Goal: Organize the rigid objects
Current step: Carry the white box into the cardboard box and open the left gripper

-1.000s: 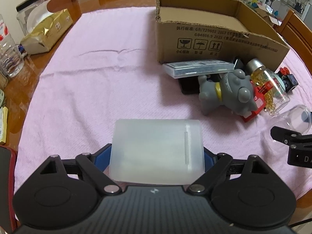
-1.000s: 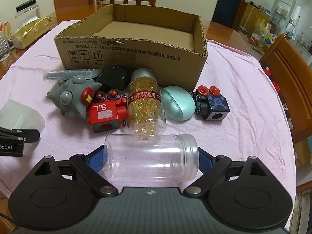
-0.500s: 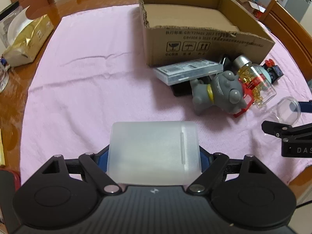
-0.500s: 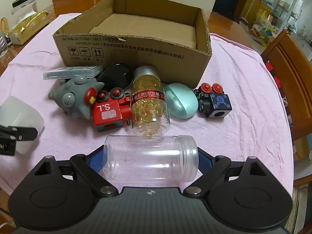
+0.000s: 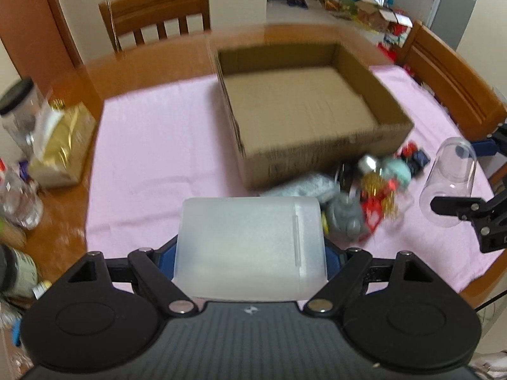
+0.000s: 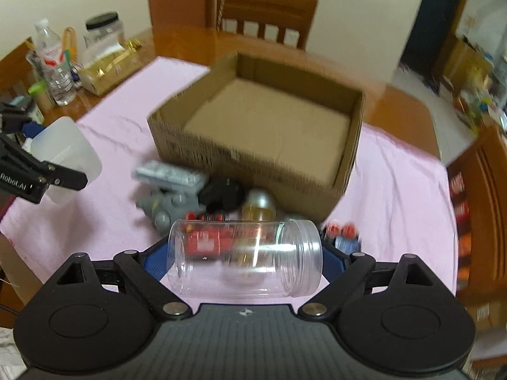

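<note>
Worktop: round wooden worktop (image 5: 63, 247), glossy brown, covered across the middle by a pale pink cloth (image 5: 152, 145) with soft creases.
Room: cream walls; slatted wooden chair (image 5: 155, 22) at the far edge; cluttered side room beyond, blurred.
Receptacle: shallow brown corrugated cardboard box (image 5: 304, 107), open top, printed front wall, bare floor inside; stands on the cloth.
Left gripper (image 5: 252, 255): jaws clenched on a frosted translucent rectangular plastic box (image 5: 250, 247) with rounded corners and a seam near one end, held above the cloth, in front of the carton's near corner.
Right gripper (image 6: 245, 261): jaws clenched on a clear cylindrical plastic jar (image 6: 245, 258), lidless, threaded mouth to the right, held sideways above the pile.
Pile: just before the carton's front wall, blurred; grey spiky rubber toy (image 6: 168, 205), flat translucent ridged case (image 6: 169, 174) resting on it, glossy black oval pebble-shaped case (image 6: 225, 191), silver-capped bottle of amber capsules (image 6: 259, 205), mint-green egg-shaped case (image 5: 394, 169).
Worktop edge, left: gold foil tissue pack (image 5: 60, 145), black-lidded clear canister (image 6: 104, 31), clear water bottle (image 6: 54, 63).
</note>
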`<state>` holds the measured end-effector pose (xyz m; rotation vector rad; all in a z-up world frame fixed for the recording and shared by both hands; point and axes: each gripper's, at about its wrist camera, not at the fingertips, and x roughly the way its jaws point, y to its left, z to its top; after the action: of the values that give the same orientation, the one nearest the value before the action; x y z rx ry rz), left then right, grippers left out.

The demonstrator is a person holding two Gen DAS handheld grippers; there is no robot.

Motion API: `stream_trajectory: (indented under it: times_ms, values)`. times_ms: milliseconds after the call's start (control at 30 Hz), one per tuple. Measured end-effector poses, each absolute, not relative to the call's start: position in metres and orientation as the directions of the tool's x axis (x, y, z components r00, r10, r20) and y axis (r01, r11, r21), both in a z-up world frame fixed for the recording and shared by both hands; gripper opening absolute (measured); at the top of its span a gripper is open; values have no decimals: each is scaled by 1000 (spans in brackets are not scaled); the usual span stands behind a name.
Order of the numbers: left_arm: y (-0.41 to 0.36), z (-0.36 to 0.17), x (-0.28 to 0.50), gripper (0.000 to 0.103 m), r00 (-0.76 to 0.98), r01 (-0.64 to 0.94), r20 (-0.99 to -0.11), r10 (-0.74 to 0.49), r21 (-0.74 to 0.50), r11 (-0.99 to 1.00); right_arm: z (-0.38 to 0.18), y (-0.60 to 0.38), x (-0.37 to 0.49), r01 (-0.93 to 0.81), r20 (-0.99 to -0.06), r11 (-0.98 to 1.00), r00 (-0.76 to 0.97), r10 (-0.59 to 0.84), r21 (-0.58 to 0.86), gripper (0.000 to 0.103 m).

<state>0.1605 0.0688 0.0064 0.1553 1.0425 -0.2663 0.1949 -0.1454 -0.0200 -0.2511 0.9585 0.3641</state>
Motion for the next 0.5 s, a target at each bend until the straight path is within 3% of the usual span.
stream_trajectory:
  times_ms: [500]
  values:
    - [22, 40, 242, 83, 566, 326, -803, -184, 13, 945, 4, -153, 263, -436, -770, 900, 582, 262, -24, 94]
